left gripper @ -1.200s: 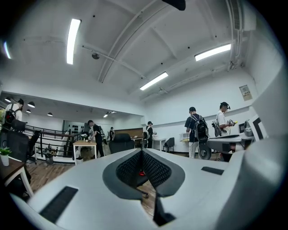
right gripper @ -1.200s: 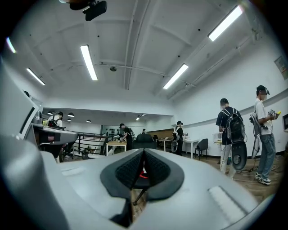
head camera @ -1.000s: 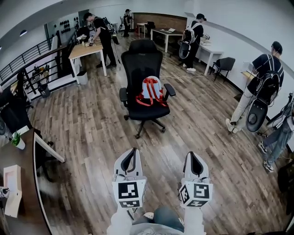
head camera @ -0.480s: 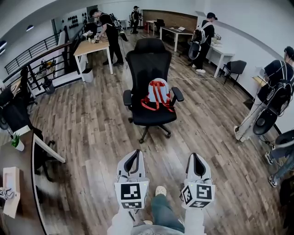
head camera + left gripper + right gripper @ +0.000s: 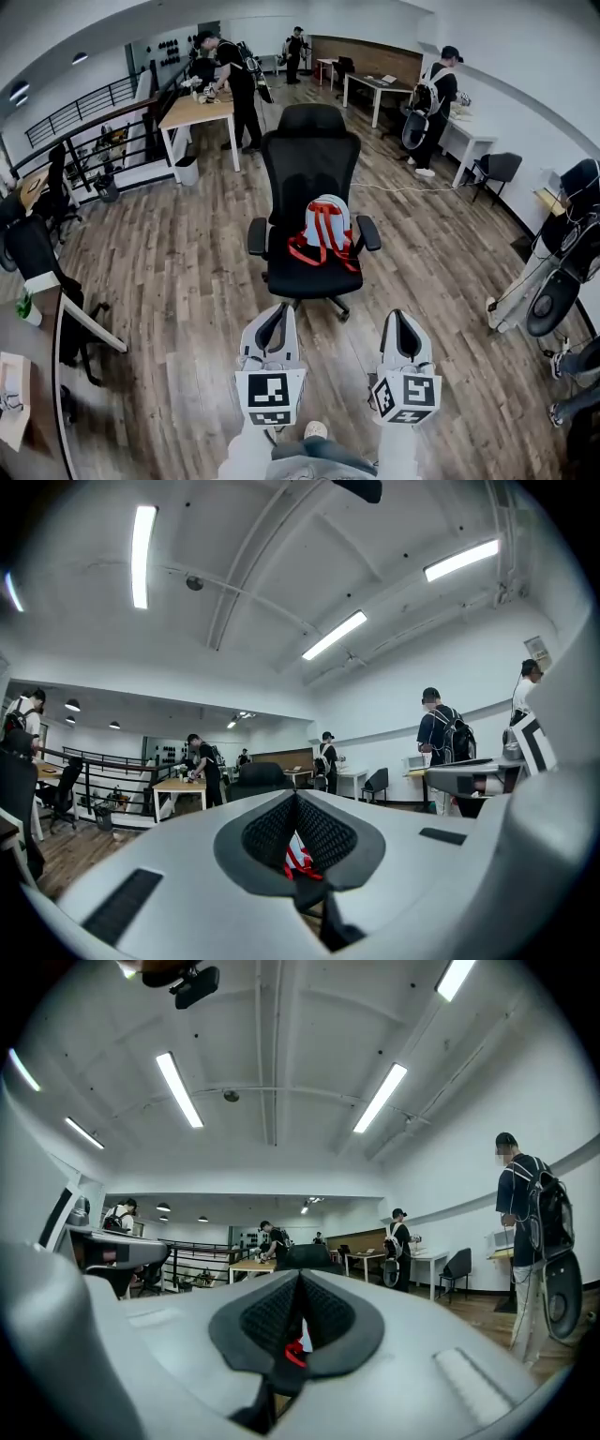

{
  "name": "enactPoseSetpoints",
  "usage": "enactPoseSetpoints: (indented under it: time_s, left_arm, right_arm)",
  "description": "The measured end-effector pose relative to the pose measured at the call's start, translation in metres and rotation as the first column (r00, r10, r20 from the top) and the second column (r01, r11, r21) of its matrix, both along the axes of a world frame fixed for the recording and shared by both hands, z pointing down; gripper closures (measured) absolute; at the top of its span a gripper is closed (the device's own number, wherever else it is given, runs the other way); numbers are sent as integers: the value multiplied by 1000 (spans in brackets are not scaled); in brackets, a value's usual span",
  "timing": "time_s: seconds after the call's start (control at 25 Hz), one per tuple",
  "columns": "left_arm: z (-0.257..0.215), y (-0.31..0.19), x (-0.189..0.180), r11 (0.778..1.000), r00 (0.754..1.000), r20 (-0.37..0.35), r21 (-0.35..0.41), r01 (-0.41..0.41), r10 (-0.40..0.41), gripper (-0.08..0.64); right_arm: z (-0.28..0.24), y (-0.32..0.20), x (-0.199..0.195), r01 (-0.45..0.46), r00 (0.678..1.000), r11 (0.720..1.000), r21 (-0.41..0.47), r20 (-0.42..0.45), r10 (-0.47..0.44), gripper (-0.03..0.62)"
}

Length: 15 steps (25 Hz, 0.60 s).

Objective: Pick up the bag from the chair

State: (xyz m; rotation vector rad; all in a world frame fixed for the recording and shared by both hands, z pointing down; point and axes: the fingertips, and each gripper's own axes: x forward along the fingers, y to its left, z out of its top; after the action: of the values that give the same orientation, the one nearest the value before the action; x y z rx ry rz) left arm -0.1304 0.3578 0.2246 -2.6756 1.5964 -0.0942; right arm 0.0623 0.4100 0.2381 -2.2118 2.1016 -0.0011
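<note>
head cam is sitting high, looking fwd and steeply down: left gripper (image 5: 275, 307) and right gripper (image 5: 398, 314) near its bottom edge, chair (image 5: 309, 178) w/ bag (image 5: 325, 223) just beyond. each gripper cam is riding low behind its own jaws, facing roughly level across the room. all 3 views are sharing the chair, bag and wooden desk (image 5: 192, 111).

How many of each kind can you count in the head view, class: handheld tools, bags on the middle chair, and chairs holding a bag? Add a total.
Tools: 2, the left tool and the right tool
Bags: 1, the bag with red straps
Chairs holding a bag: 1, the black chair
Total: 4
</note>
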Motion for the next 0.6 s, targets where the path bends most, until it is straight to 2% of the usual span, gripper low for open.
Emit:
enactPoseSetpoints:
  time_s: [0.36,0.6]
  left_arm:
    - [27,-76,28,998,999,21,-57,40,-38,554]
    - [41,-155,54,997,999,34,-73,32,-30,554]
  right_arm:
    - [33,-77,35,32,999,997,-67,21,-30,581]
    - [45,-153,63,15,1000,996,-86,21,-14,581]
